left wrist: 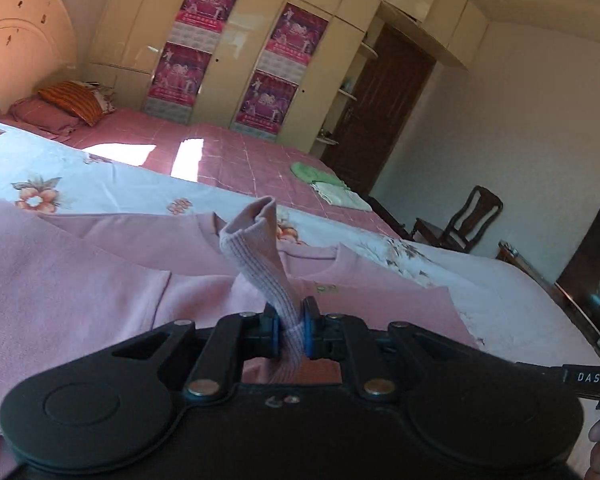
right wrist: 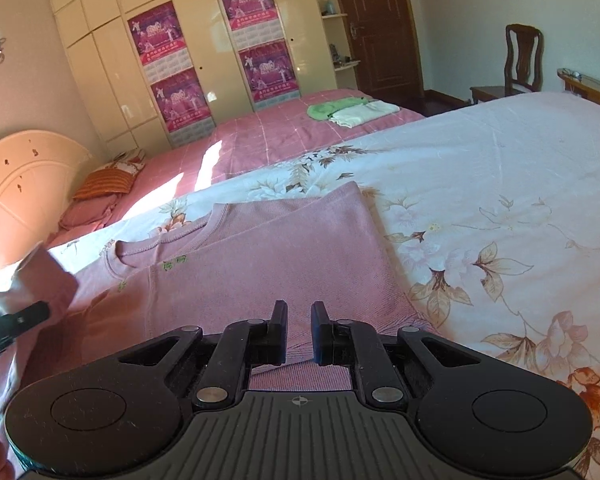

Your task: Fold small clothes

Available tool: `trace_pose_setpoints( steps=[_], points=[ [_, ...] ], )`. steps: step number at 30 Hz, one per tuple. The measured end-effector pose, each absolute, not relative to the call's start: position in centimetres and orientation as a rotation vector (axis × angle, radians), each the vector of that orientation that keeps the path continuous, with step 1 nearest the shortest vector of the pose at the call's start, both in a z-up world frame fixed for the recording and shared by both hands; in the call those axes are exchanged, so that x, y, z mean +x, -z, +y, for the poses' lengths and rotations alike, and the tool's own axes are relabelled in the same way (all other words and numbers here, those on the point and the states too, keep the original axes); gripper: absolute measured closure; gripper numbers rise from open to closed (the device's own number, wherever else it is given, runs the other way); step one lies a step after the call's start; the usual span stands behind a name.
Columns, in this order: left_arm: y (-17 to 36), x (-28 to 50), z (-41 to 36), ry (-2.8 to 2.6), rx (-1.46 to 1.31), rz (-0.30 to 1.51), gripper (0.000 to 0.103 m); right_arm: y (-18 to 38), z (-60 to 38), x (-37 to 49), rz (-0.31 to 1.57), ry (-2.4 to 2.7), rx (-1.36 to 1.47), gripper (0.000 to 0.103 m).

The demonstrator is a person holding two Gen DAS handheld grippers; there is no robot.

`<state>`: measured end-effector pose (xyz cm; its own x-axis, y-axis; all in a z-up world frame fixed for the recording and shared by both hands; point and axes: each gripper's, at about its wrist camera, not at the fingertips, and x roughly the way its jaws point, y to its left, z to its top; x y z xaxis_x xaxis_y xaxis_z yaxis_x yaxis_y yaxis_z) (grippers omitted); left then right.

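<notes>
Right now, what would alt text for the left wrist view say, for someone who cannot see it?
The left gripper pinches the ribbed cuff of a pink sweater, lifting it above the garment spread on a floral bedsheet. Behind are a pink bed, folded green and white clothes and a cream wardrobe.

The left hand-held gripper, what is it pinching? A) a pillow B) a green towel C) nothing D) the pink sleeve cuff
D: the left hand-held gripper is shut on the ribbed pink cuff, lifted above the pink sweater on the bed.
</notes>
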<state>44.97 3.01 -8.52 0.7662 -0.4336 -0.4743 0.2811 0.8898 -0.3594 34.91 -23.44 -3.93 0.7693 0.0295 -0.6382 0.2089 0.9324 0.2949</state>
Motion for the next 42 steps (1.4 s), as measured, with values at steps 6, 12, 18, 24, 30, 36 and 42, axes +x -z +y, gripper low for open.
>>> trace_pose_setpoints(
  steps=[6, 12, 18, 24, 30, 36, 42],
  points=[
    [10.5, 46.7, -1.2, 0.429, -0.241, 0.637, 0.092, 4.4, -25.5, 34.4, 0.712, 0.07, 0.405, 0.092],
    [11.7, 45.2, -5.1, 0.475, -0.056, 0.681, 0.028, 5.1, -26.4, 35.0, 0.762, 0.01, 0.461, 0.083],
    [8.3, 39.9, 1.2, 0.327, -0.004, 0.549, 0.035, 5.1, -25.2, 36.5, 0.707, -0.138, 0.559, 0.031],
    [9.0, 37.6, 10.2, 0.097, -0.003, 0.627, 0.05, 7.6, -22.2, 40.1, 0.783, -0.238, 0.643, 0.038],
    [10.4, 38.8, 13.8, -0.011, 0.023, 0.701, 0.06, 8.9, -20.0, 43.0, 0.849, -0.254, 0.607, 0.082],
    [9.9, 40.1, 14.3, -0.016, 0.002, 0.682, 0.067, 6.0, -19.6, 42.1, 0.746, -0.237, 0.44, 0.097],
    [10.5, 40.1, 15.1, -0.001, -0.04, 0.685, 0.071, 6.7, -21.1, 41.7, 0.756, -0.147, 0.373, 0.097]
  ],
)
